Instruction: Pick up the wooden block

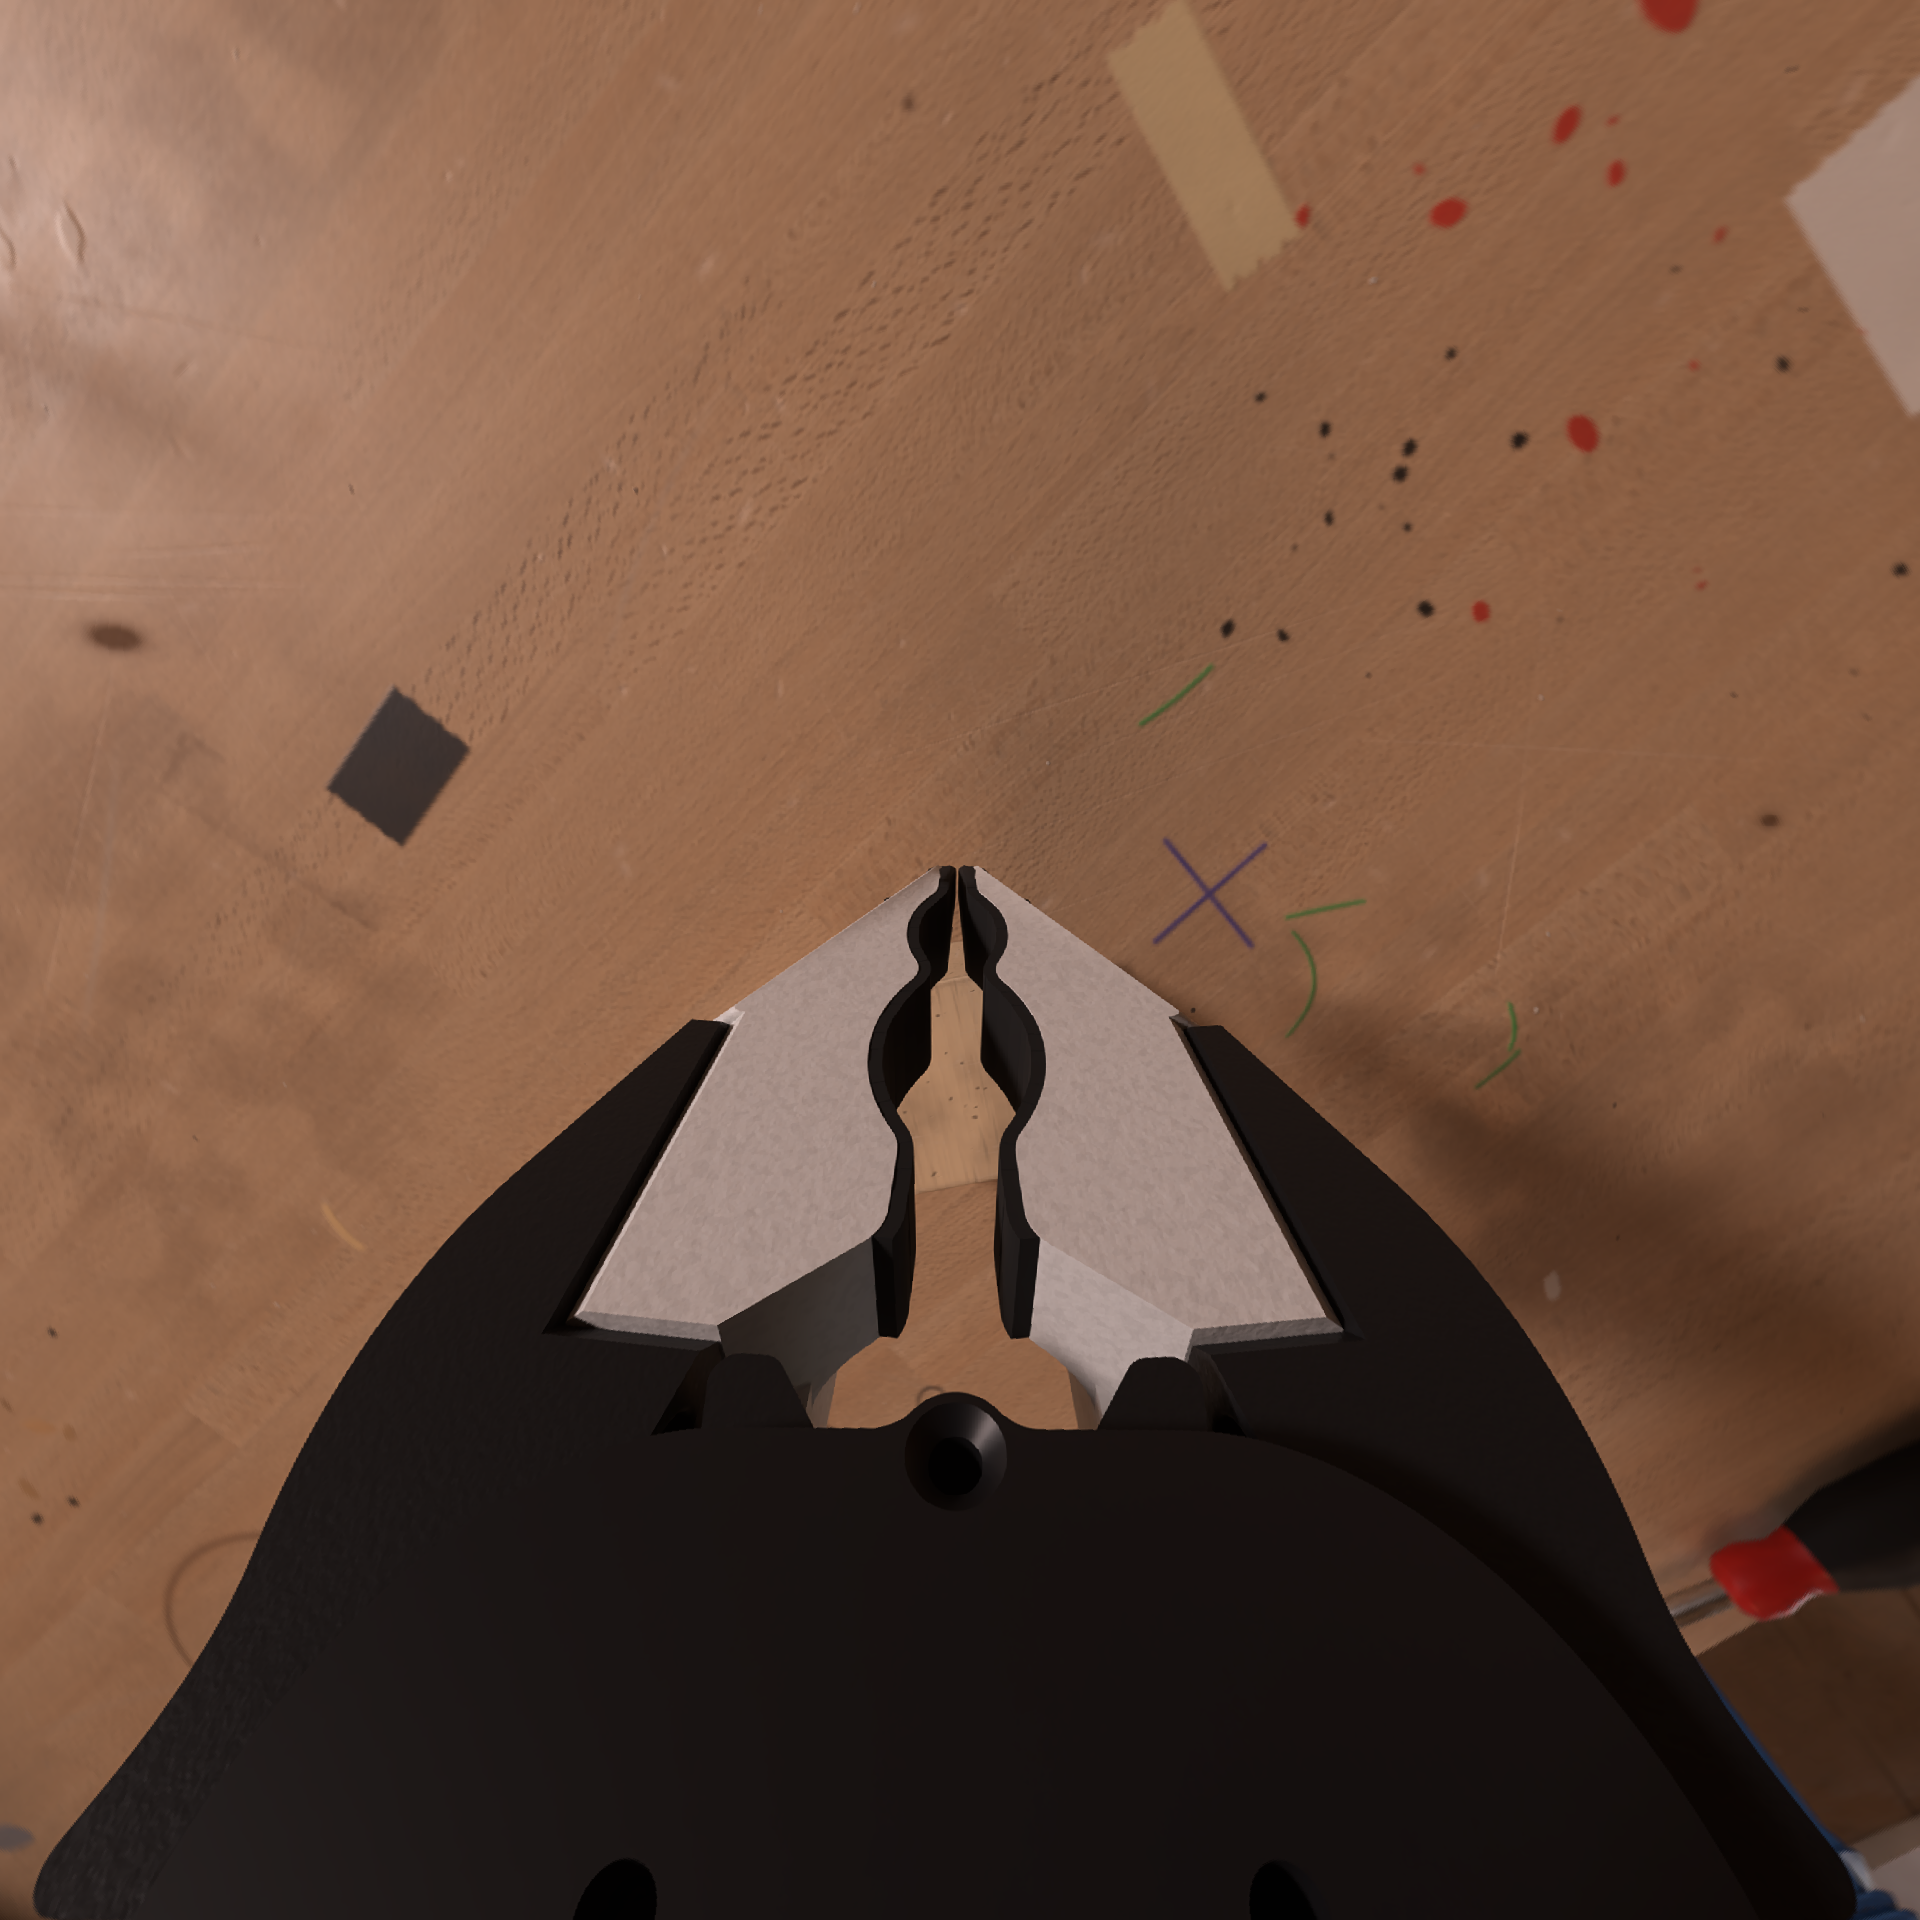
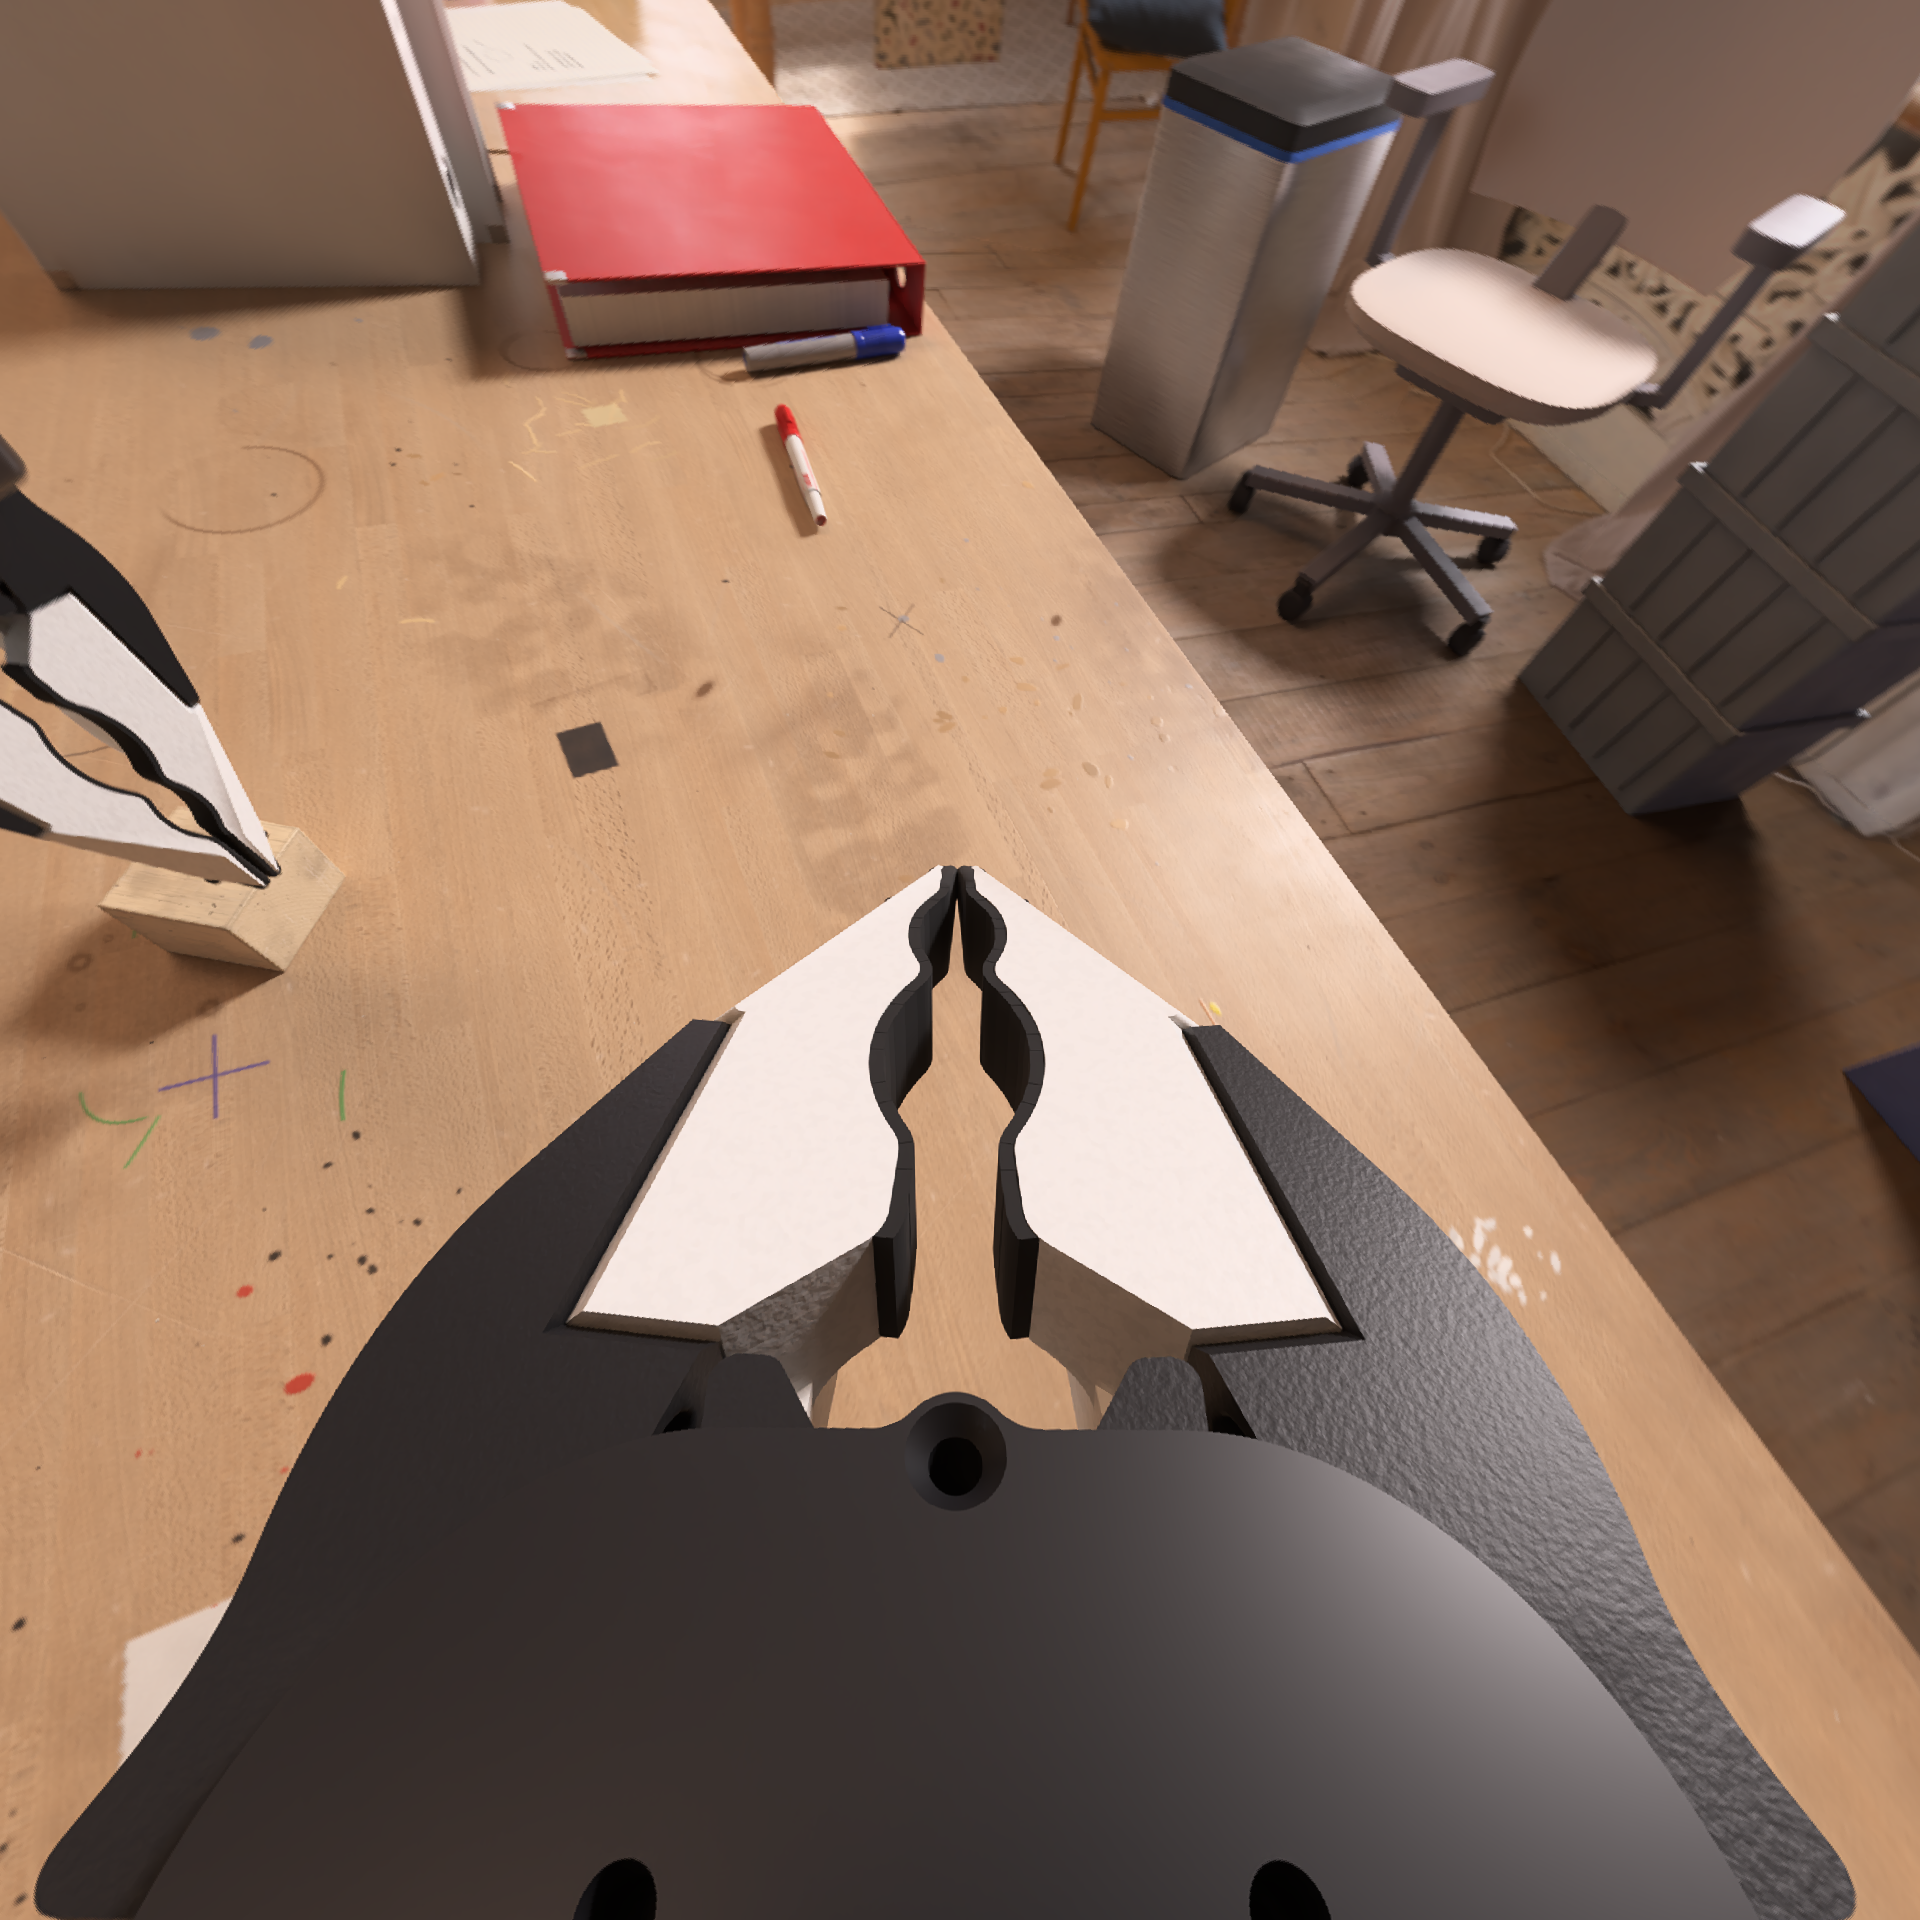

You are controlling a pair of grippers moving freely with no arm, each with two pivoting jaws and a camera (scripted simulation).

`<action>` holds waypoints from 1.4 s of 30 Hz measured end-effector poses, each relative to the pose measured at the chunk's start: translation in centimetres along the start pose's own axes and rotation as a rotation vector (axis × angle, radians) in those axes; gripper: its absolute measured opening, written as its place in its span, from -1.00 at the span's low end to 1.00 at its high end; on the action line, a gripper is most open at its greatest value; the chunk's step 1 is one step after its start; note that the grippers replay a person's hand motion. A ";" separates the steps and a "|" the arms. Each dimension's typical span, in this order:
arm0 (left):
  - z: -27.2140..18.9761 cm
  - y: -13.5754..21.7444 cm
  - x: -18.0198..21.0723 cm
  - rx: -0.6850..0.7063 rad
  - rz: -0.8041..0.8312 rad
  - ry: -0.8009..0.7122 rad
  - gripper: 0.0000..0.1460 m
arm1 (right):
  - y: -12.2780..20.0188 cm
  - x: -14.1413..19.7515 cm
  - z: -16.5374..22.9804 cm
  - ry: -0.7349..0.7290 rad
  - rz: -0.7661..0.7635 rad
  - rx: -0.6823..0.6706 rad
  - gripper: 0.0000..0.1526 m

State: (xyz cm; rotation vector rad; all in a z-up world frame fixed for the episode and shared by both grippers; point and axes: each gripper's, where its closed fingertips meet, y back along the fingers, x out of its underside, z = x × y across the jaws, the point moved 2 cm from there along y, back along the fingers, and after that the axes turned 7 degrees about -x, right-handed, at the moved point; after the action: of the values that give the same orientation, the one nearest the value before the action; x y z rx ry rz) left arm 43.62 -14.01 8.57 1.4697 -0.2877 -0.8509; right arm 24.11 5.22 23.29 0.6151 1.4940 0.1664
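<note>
Though the left tool (image 1: 954, 878) hung over the block (image 2: 223, 904) on the tabletop (image 2: 644, 644), its tips were closed, gripping nothing. The right tool (image 2: 954, 878) was closed too, empty. The block looked light, rigid; opposite flat sides suit.

Wrist views over shared table (image 2: 727, 935)

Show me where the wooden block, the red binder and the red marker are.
wooden block (image 2: 223, 914): right wrist view, its front side face.
red binder (image 2: 686, 187): right wrist view, middle of its top cover.
red marker (image 2: 801, 468): right wrist view, its white barrel.
</note>
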 end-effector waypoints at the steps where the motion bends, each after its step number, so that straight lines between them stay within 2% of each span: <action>1: -0.2 -0.3 0.1 -0.018 0.015 0.017 -1.00 | -0.3 -0.3 -0.3 0.007 -0.005 -0.017 -1.00; 5: -0.6 -1.5 0.6 -0.067 0.097 0.041 -0.99 | -1.0 -1.6 -0.4 0.057 -0.011 -0.056 -1.00; 8: -0.9 -2.5 0.8 -0.050 0.151 0.047 -0.99 | -1.4 -2.9 -0.1 0.110 0.038 0.025 -1.00; 11: -1.0 -3.2 0.4 -0.011 0.153 0.074 -0.99 | -2.1 -3.0 0.4 0.151 0.120 0.042 -1.00; 15: -1.1 -3.1 -0.2 0.026 0.103 0.096 -0.96 | -1.1 -1.6 -0.3 0.157 0.211 0.111 -1.00; 17: -0.9 -2.3 -0.3 0.015 0.053 0.093 -0.77 | -0.7 -1.5 -0.5 0.134 0.202 0.122 -1.00; 19: -0.7 -0.7 -0.2 -0.002 -0.023 0.082 -0.68 | -0.7 -1.3 -0.4 0.147 0.217 0.116 -1.00; 22: 1.3 2.3 0.5 -0.109 -0.187 0.109 -0.59 | -1.2 -0.8 -0.2 0.156 0.265 0.110 -1.00; 23: 1.9 3.1 1.0 -0.136 -0.236 0.141 -0.46 | -1.3 -0.9 -0.1 0.156 0.263 0.101 -1.00; 24: 2.2 3.5 1.6 -0.139 -0.272 0.184 -0.24 | -1.4 -0.9 0.0 0.158 0.266 0.101 -1.00; 26: 2.0 3.4 3.0 -0.083 -0.289 0.244 0.33 | -1.6 -1.0 0.0 0.165 0.272 0.112 -0.99; 28: 1.5 2.2 4.3 -0.065 -0.280 0.251 0.52 | -1.6 -0.9 0.0 0.158 0.261 0.105 -0.99; 29: 1.4 1.3 4.9 -0.089 -0.264 0.245 0.55 | -1.6 -0.9 0.0 0.151 0.252 0.096 -0.99; 33: 1.0 -1.5 6.8 -0.179 -0.145 0.180 0.53 | -1.5 -0.8 -0.1 0.138 0.223 0.073 -0.97; 35: 0.9 -2.4 7.0 -0.157 -0.121 0.199 0.47 | -1.5 -0.8 -0.1 0.154 0.220 0.081 -0.97; 36: 0.5 -2.8 7.1 -0.115 -0.106 0.213 0.41 | -1.5 -0.8 -0.1 0.160 0.221 0.086 -0.97; 39: -0.3 -3.3 7.2 -0.024 -0.054 0.241 -0.06 | -1.5 -0.8 -0.1 0.161 0.220 0.087 -0.97; 40: -0.5 -3.3 7.1 -0.018 -0.043 0.242 -0.14 | -1.5 -0.8 -0.1 0.158 0.216 0.083 -0.97; 42: -0.8 -3.1 6.6 -0.010 -0.034 0.255 -0.14 | -1.5 -0.7 -0.1 0.152 0.211 0.077 -0.97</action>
State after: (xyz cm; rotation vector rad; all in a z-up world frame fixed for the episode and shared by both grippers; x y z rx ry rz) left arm 47.62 -17.38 3.44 1.5585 -0.0680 -0.6811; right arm 23.55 3.66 23.24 0.8375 1.5859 0.3259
